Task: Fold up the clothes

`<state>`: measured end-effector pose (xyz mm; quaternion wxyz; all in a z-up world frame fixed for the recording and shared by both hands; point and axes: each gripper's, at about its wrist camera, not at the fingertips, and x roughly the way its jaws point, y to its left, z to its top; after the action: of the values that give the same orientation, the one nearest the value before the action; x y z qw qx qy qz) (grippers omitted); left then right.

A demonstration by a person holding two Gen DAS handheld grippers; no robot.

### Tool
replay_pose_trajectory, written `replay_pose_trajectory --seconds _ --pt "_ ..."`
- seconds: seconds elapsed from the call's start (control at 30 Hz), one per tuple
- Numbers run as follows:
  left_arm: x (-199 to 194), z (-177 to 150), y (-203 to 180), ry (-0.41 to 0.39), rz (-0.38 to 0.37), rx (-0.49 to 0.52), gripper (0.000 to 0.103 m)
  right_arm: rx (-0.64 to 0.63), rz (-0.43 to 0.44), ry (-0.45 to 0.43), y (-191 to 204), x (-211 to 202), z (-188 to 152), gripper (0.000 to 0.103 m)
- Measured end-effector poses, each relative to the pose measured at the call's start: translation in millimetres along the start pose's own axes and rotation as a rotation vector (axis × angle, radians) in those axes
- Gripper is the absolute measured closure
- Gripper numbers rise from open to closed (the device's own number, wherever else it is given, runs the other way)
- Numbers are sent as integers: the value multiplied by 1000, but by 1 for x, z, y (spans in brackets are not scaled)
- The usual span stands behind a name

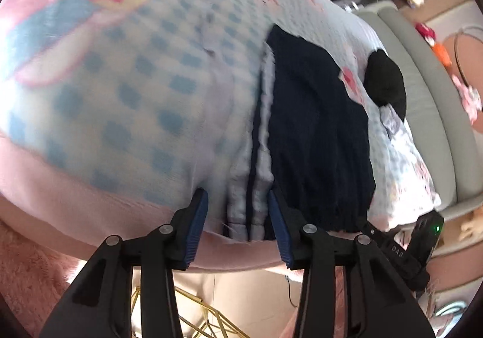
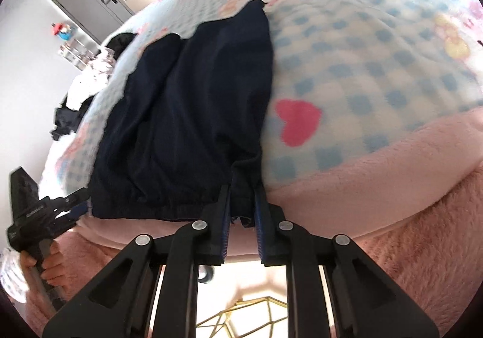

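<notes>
Right wrist view, black clothes heap [image 2: 68, 120] beyond navy garment [image 2: 187, 114], checked blanket [image 2: 362, 66]

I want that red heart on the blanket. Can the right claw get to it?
Probably yes. The red heart lies uncovered just beyond the right claw, but that claw is shut on the dark trousers, so it must let go first.

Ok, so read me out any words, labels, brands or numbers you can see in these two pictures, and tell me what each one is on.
"DAS": pale letters on the black body of the right tongs, seen sideways in the left wrist view; a doubtful reading, and possibly part of a longer word.
Small pale print on the body of the left tongs: too small and blurred to read.
Blanket: cartoon pictures and a heart only, no words.
</notes>
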<state>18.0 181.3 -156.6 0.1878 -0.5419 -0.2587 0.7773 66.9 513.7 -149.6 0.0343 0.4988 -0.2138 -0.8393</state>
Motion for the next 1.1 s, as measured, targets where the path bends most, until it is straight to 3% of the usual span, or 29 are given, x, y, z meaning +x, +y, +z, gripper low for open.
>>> replay_pose_trajectory --seconds 0.07,0.17,0.27,0.37,0.5,0.7,0.77,0.87,1.03,1.1 --pt "5 -2 -7 16 37 42 59 0 21 -2 0 -5 0 88" --pt "16 0 0 31 34 12 59 15 74 8 -1 -5 0 81" --pt "9 -1 -1 -5 85 18 82 55 98 8 -8 -4 1 81" --pt "0 -2 -4 -43 141 36 84 100 117 -3 -19 -11 3 73" --pt "-1 -2 3 -19 96 9 81 77 124 0 -20 -16 5 72" --pt "11 -5 2 15 33 2 63 77 122 55 -18 6 1 69" --pt "16 -6 -6 13 38 12 65 72 120 57 -16 7 1 68" --pt "12 -9 -7 0 38 25 81 54 150 59 -12 6 1 69" --pt "-1 -11 -6 -35 23 24 81 27 105 68 -12 6 -2 68" --pt "0 -10 -3 -30 3 8 77 50 91 92 -18 13 -4 59"
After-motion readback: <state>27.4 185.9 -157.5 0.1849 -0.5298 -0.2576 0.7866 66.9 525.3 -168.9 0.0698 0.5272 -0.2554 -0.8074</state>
